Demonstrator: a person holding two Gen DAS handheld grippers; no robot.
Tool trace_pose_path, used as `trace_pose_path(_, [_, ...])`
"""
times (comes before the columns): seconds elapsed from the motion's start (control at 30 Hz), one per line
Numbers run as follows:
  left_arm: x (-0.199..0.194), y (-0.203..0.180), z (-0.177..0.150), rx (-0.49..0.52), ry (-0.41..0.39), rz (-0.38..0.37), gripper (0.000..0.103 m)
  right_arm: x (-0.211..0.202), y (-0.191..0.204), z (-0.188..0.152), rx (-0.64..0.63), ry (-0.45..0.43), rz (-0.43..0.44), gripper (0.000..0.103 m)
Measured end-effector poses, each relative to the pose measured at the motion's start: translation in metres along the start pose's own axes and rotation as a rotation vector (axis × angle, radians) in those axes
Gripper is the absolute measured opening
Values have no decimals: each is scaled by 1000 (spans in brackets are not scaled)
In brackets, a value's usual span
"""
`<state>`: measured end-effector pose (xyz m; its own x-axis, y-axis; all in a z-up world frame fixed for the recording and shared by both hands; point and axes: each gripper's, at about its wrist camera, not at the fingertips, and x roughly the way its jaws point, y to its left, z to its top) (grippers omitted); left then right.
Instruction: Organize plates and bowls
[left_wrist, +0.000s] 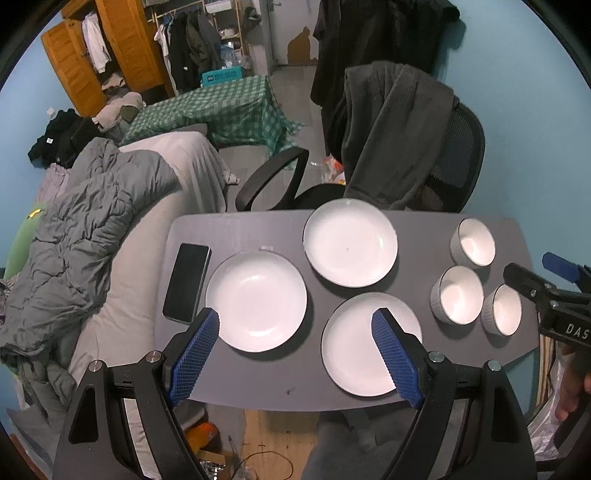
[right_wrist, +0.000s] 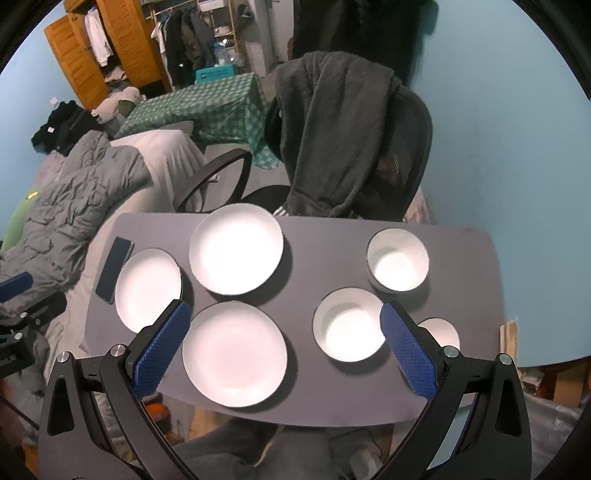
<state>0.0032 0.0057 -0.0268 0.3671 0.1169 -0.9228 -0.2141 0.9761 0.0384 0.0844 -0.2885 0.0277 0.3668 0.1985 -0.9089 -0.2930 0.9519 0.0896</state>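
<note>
The left gripper (left_wrist: 295, 325) hangs above the near edge of the grey table (left_wrist: 251, 229), jaws spread wide and holding nothing; one blue pad (left_wrist: 194, 354) sits over the near rim of the left plate (left_wrist: 256, 299), the other over the near plate (left_wrist: 362, 343). The right gripper (right_wrist: 284, 325) is likewise wide apart and empty, raised over the table's near side, with one pad (right_wrist: 160, 350) between the left plate and the near plate and the other pad (right_wrist: 408, 350) between the middle bowl (right_wrist: 349, 325) and the near bowl (right_wrist: 441, 332), which it partly hides. Three white plates lie flat in a loose triangle on the table's left half, close to each other but not stacked: the left plate, the near plate and the far plate (left_wrist: 351, 242), which sits at the table's far edge. Three white ribbed bowls stand upright on the right half, apart from the plates: the far bowl (left_wrist: 472, 242), the middle bowl and the near bowl, the last two almost touching. A dark phone (left_wrist: 187, 282) lies flat at the table's left edge, just beside the left plate. Beyond the table stands a black office chair (left_wrist: 458, 155) with a dark garment (left_wrist: 391, 129) draped over its back. In the left view the right gripper shows at the right edge, just beside the near bowl.
</note>
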Motion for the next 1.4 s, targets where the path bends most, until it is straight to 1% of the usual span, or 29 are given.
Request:
trace_pose_path(0.3, [36,-3,-16,26,81,11,86,32,-7,-13,-8,69,64,101])
trace_pose_path(0.57, [78,-2,-35,24,167,-9,86,75,-12,-40,-23,168,97,101])
trace_pose_path(0.77, [110,3,-55,-1,229,-56,86,106,-13,-67,-36,258,110,101])
trace_pose_path(0.9, [137,3,-68,-30,284,-102,86,125,-14,-86,-45,321,125,100])
trace_pose_path(1.0, [156,4,-77,-57,319,-138,86,138,-13,-98,-52,358,136,98])
trace_pose_path(1.07, [167,0,-81,-60,354,-142,86,147,-14,-104,-53,373,145,96])
trace_pose_path(1.1, [173,0,-83,-56,361,-150,86,152,-15,-106,-49,383,143,96])
trace_pose_path(1.13, [177,-2,-84,-48,370,-142,86,156,-16,-107,-45,391,142,95])
trace_pose_path(1.2, [184,-8,-85,-31,368,-144,86,164,-20,-109,-25,405,150,92])
trace_pose_path(1.27, [189,-13,-85,-17,374,-130,86,170,-24,-110,0,408,159,89])
trace_pose_path(1.37, [197,-20,-83,-6,373,-130,86,181,-27,-110,14,414,161,83])
trace_pose_path(1.4, [200,-21,-83,-3,373,-129,86,184,-28,-110,16,418,160,82])
